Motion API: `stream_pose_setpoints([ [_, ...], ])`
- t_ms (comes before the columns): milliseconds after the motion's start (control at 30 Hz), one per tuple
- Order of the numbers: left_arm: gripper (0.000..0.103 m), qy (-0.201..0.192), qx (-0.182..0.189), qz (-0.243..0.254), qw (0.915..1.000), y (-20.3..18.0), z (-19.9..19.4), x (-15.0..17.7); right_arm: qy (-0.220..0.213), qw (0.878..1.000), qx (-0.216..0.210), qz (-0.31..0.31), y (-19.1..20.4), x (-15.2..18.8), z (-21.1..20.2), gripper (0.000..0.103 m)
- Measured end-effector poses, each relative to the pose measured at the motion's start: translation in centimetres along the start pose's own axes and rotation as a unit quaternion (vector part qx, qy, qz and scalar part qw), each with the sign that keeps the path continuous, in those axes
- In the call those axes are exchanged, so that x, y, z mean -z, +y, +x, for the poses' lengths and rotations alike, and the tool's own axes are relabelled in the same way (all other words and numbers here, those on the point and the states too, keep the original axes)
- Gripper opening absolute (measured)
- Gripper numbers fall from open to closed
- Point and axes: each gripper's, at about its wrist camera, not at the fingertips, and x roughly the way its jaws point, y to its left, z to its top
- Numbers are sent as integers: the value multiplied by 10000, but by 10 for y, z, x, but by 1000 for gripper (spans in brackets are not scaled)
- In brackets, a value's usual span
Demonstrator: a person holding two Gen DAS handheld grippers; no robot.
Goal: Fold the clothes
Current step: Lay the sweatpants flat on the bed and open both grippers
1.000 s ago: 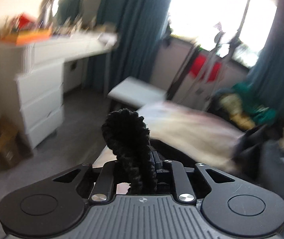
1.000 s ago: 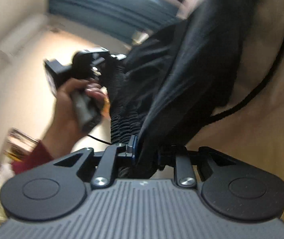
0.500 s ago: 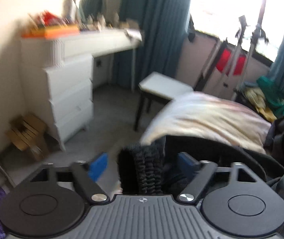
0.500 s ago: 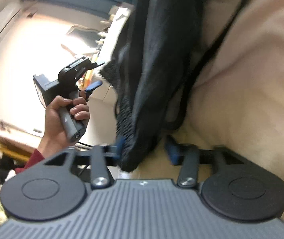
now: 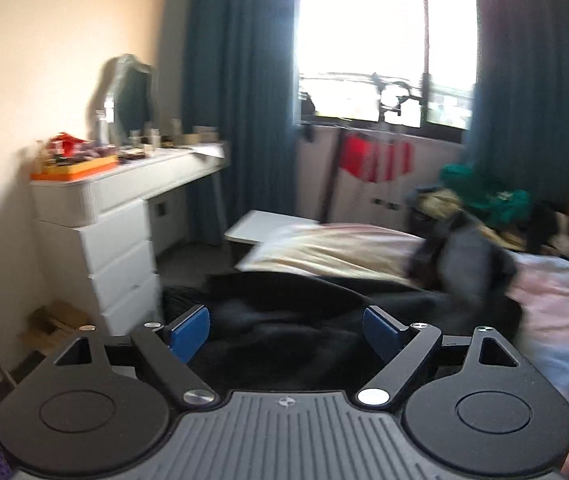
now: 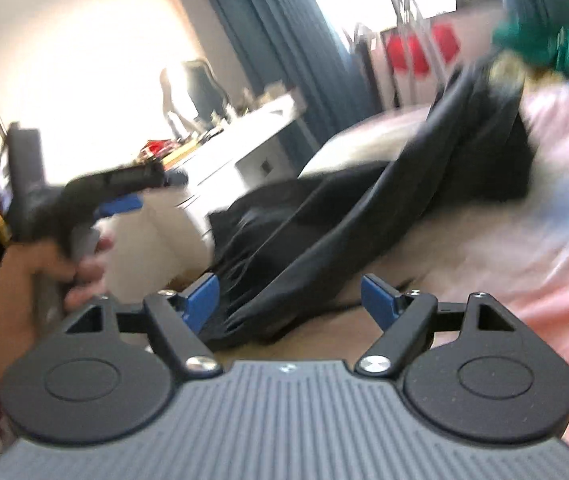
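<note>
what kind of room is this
Most likely a bedroom: a bed with a black garment on it, a white dresser with a mirror, and curtains.

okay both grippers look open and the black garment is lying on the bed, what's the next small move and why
Probably bring the right gripper down onto the near edge of the black garment and close on it. Both it and the left gripper have their jaws spread with nothing held, and the garment lies bunched and creased on the bed, so it likely needs regripping and spreading flat before any fold.
</note>
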Motion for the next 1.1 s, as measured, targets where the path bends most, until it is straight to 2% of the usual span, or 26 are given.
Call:
stream_pose_setpoints([
  [133,87,26,147,238,9996,-59,-29,34,-276,9980,401,-393,-19,-14,-23,80],
  [233,87,40,568,73,9983,-86,-33,73,-482,9940,701,-687,-33,-25,-41,80],
  [333,87,55,703,-72,9975,-94,-37,111,-643,9892,988,-876,-49,-31,-57,80],
  [400,87,44,695,33,9976,-96,-38,124,-629,9896,1128,-631,-60,-19,-60,80],
  [500,87,22,679,64,9977,-96,-34,129,-756,9861,1333,-644,-61,-8,-71,80],
  [633,88,-37,643,-60,9979,-90,-25,128,-1081,9804,1362,-921,-50,-7,-69,80],
  [733,88,27,674,-89,9977,-83,-21,129,-1092,9775,1511,-991,-47,-2,-63,80],
  [933,87,71,547,279,9981,-95,-9,138,-943,9806,1641,-503,-59,-7,-60,80],
  [1100,86,232,582,99,9980,-97,8,143,-917,9780,1836,-363,-69,-7,-63,80],
])
